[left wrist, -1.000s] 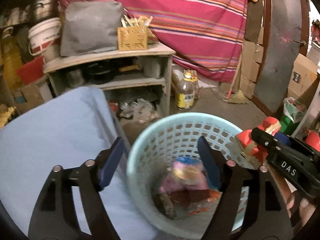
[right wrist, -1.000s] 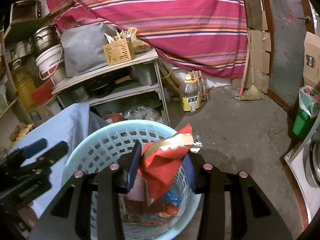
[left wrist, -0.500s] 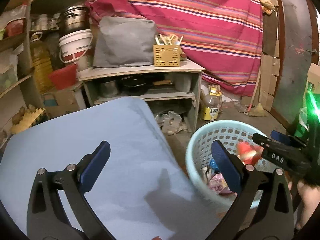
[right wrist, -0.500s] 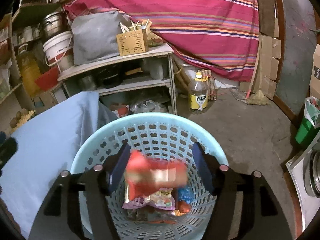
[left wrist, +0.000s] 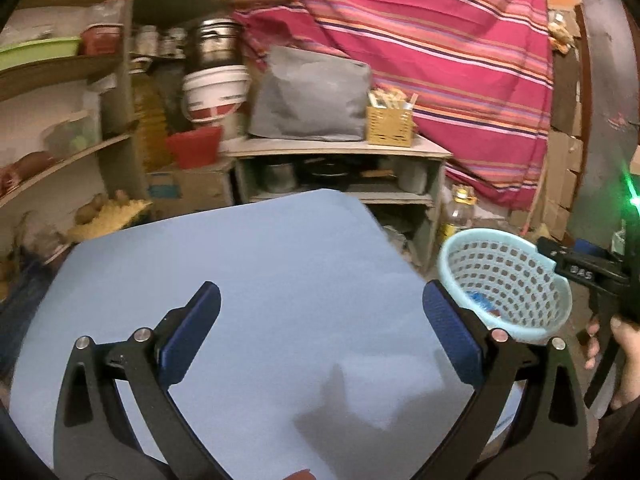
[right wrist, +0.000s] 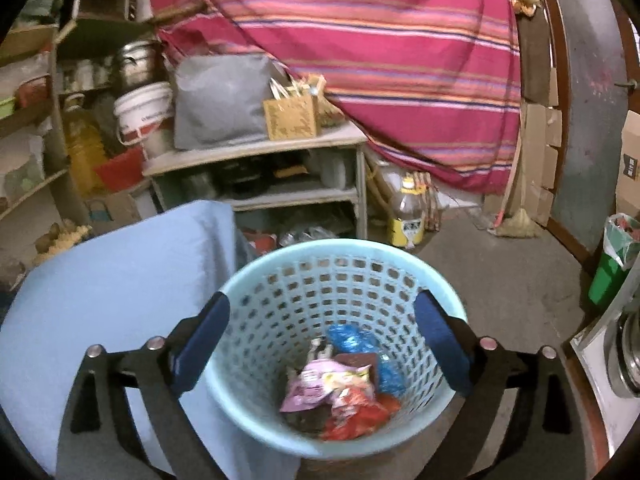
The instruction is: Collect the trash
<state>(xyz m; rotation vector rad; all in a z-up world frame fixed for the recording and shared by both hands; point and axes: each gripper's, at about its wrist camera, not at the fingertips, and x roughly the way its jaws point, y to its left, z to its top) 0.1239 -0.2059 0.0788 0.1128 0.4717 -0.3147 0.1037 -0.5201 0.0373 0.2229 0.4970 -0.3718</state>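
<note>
A light blue perforated basket (right wrist: 344, 252) stands on the floor beside the blue-covered table (right wrist: 120, 280). Inside it lie crumpled wrappers: a red packet (right wrist: 360, 416), a pink one (right wrist: 320, 384) and a blue one (right wrist: 352, 338). My right gripper (right wrist: 322, 332) hovers over the basket, its jaws opening, nothing between them. My left gripper (left wrist: 320, 320) stands open and empty above the blue table (left wrist: 240, 280). In the left wrist view the basket (left wrist: 504, 272) sits at the right, with the right gripper (left wrist: 580, 272) and a hand (left wrist: 624, 344) beside it.
A low shelf unit (right wrist: 260, 152) with a grey bag (right wrist: 224, 100) and a wicker box (right wrist: 290, 118) stands behind. An oil bottle (right wrist: 408, 216) and a broom (right wrist: 516, 224) are on the floor, a green bin (right wrist: 608, 276) at right. A striped cloth (right wrist: 380, 40) hangs behind.
The right gripper opened and the red packet fell into the basket. The left gripper opened wider and swung left from over the basket to above the blue table.
</note>
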